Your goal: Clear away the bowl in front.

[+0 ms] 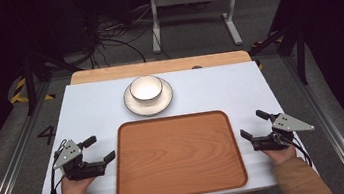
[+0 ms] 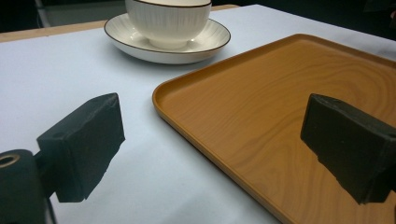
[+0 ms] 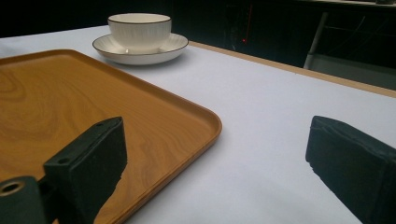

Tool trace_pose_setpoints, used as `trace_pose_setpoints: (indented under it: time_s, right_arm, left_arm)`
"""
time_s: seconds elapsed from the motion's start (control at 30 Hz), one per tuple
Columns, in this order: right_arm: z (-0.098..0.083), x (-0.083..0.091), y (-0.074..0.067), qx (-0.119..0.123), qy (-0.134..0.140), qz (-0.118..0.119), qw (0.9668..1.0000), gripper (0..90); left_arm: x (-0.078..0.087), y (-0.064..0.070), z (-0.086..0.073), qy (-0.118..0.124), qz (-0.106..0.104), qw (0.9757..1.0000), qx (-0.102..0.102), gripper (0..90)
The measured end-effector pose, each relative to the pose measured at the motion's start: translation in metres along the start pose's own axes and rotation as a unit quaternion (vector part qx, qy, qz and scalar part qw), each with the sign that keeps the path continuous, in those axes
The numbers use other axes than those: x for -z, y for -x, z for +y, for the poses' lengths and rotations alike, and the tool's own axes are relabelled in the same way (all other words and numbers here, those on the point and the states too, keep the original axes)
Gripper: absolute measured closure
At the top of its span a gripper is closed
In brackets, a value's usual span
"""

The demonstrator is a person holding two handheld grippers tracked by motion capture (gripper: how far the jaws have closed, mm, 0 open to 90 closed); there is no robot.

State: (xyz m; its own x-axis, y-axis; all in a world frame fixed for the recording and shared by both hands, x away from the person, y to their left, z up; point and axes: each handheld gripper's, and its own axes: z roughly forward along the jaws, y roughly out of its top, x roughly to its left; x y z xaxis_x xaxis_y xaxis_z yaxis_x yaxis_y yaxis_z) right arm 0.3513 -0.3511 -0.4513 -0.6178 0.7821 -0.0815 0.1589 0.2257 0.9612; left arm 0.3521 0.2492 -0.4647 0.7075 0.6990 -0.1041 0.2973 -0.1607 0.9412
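Start step, nothing gripped. Left claw and right claw both wide, empty, flanking tray on surface. Bowl on saucer just beyond tray's far edge. Likely next — reach forward, straddle saucer rim, close gently.

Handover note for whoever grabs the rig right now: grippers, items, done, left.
Left gripper: open, holding nothing, resting on the white table at the left edge of the rounded rectangular wooden tray.
Right gripper: open, holding nothing, on the table at the tray's right edge.
White ribbed bowl with a dark rim stands upright on the matching white saucer, on the table just beyond the tray's far edge; the saucer is apart from the tray.
Tray holds nothing.
Done: nothing visibly handled.
Left: probably moving bowl and saucer onto the tray, judging by the layout.
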Motion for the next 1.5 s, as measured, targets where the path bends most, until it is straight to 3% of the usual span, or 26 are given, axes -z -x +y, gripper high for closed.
trace_pose_setpoints:
  time_s: [0.33,0.63,1.23,1.3,1.4,1.5]
  right_arm:
    - [-0.001,-0.001,-0.001,0.006,0.0,0.008,0.9999,5.4]
    - [-0.001,-0.002,-0.001,0.008,0.0,0.007,0.9999,5.3]
    - [-0.002,-0.003,0.0,-0.005,0.001,0.002,1.0,3.6]
    - [-0.002,-0.002,0.0,-0.009,0.001,0.001,1.0,3.4]
    - [-0.002,-0.002,0.001,-0.011,0.001,0.0,0.9999,3.3]
    - [-0.002,-0.003,0.001,-0.011,0.002,0.0,0.9999,3.3]
  left_arm:
    - [0.003,0.002,0.004,-0.015,0.0,0.9999,-0.002,3.2]
    - [0.011,0.014,0.016,0.004,-0.011,0.9999,-0.012,3.7]
    - [0.027,0.027,0.037,0.026,-0.032,0.9991,-0.005,3.7]
    - [0.028,0.027,0.038,0.029,-0.033,0.999,0.001,3.7]
    - [0.029,0.026,0.042,0.042,-0.048,0.9974,0.033,3.9]
    - [0.031,0.027,0.045,0.045,-0.052,0.9968,0.041,4.0]
